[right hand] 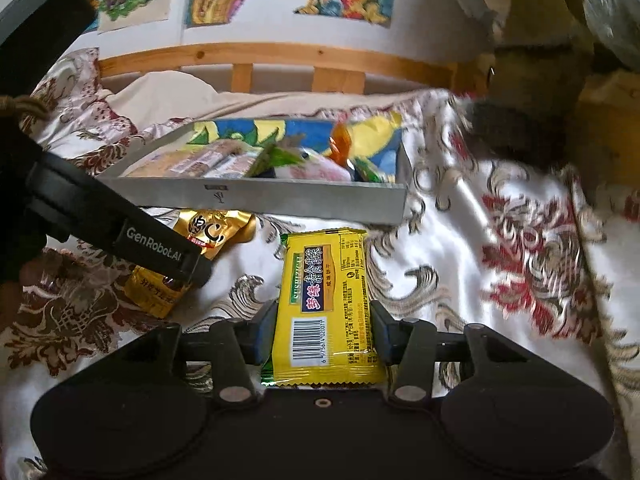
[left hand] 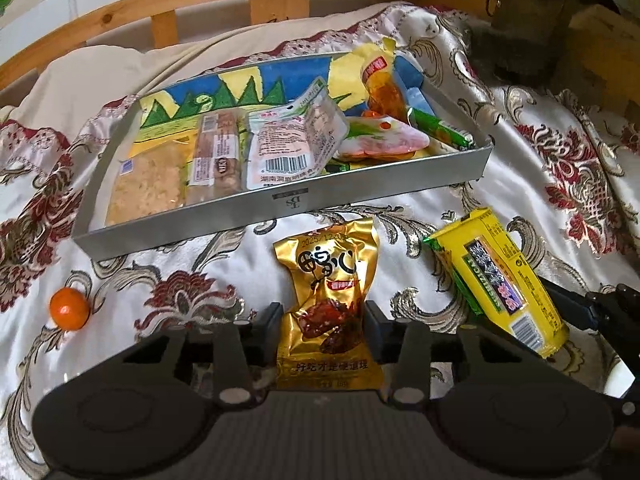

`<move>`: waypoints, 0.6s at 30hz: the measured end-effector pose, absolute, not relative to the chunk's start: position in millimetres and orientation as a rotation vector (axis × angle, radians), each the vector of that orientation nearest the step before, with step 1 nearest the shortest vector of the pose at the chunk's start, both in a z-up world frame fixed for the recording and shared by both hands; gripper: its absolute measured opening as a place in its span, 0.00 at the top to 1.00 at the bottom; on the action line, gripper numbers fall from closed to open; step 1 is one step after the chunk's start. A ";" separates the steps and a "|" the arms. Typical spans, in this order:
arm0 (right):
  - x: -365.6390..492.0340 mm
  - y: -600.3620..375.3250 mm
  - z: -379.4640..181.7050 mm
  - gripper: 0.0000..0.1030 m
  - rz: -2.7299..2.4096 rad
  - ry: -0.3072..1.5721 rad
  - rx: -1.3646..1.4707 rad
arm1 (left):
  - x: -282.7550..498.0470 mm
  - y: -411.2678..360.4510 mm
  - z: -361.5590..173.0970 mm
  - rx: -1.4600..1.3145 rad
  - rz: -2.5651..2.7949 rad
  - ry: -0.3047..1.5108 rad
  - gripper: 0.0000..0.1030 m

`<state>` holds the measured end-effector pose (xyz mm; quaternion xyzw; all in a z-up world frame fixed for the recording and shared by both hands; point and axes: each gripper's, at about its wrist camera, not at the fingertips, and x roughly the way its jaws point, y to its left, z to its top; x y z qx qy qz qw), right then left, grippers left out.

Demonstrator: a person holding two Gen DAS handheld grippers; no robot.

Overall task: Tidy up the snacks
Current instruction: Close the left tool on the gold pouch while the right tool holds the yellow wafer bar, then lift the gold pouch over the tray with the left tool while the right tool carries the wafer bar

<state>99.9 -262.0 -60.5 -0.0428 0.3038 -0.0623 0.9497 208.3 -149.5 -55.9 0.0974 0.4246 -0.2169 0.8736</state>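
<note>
Both packets lie on the bed before the grey tray point(left hand: 280, 216). Your left tool point(left hand: 323, 320) clamps the gold foil packet point(left hand: 328, 304), your right tool point(right hand: 323, 320) the yellow wrapped biscuit packet point(right hand: 328, 304); lift both clear over the rim.

- Soft daylight in both my feeds; satin bedcover point(left hand: 500, 152) glares white, strongest at right.
- Gold packet point(left hand: 328, 304) and yellow packet point(right hand: 330, 300) show foil sheen.
- Right wrist view motion-blurred toward the right edge; left wrist view sharp.
- Fisheye bends the wooden rail point(left hand: 224, 4); corners vignette black.
</note>
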 end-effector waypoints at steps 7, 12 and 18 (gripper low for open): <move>96.7 -256.6 -53.6 0.52 -0.123 0.566 -0.130 | 194.7 -132.5 -39.3 0.124 -0.438 0.861 0.55; 92.9 -251.5 -40.5 0.52 -0.100 0.517 -0.129 | 185.4 -118.1 -22.3 0.097 -0.418 0.812 0.55; 91.3 -244.3 -17.7 0.52 -0.073 0.445 -0.136 | 190.1 -99.6 7.1 0.078 -0.384 0.746 0.55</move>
